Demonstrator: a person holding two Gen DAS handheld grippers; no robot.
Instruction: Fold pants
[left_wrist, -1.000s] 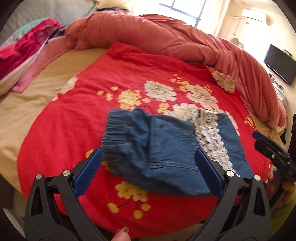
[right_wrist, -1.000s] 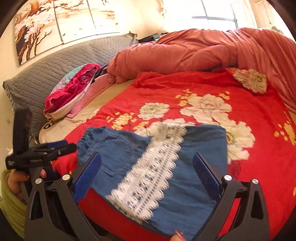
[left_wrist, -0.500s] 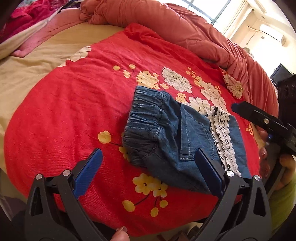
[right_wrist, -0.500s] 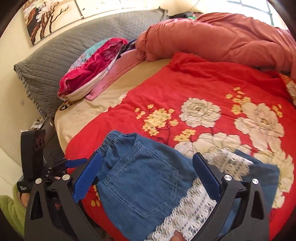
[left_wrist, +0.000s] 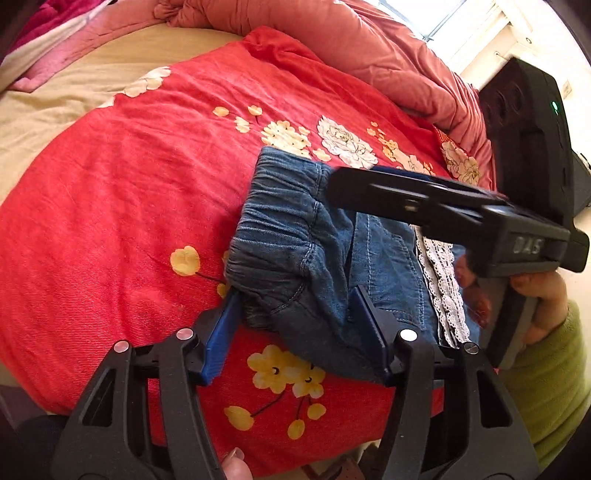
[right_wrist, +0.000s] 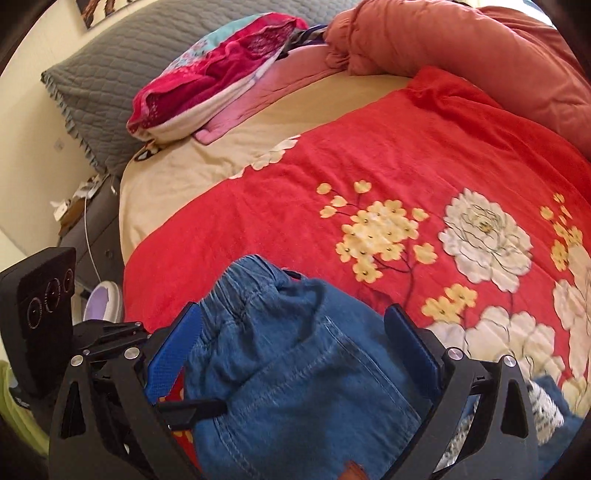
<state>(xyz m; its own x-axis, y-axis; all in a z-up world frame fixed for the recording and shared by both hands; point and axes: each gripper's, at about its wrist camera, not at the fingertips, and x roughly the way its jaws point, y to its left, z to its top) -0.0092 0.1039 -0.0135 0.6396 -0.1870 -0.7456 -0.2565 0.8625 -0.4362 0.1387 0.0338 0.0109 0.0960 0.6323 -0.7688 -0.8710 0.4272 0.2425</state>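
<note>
The left hand-held gripper (left_wrist: 295, 332) straddles the near waistband corner of the pants (left_wrist: 295, 236). Its jaws have just been closing, with bunched denim between them, but the right pad still shows a gap, so the grip is not yet made. Risk: only the top layer may be caught, so a lift would peel the fold apart. The gripper points steeply down at the waistband.

The right hand-held gripper (right_wrist: 295, 354) stands open over the waistband and back pocket, angled down, holding nothing. Risk: it crosses close above the left gripper, so the tools may collide.

The pants lie partly folded on the red floral blanket (left_wrist: 110, 221) at the bed's near edge. Beyond the pants, the pink duvet (left_wrist: 332, 40) lies bunched.
</note>
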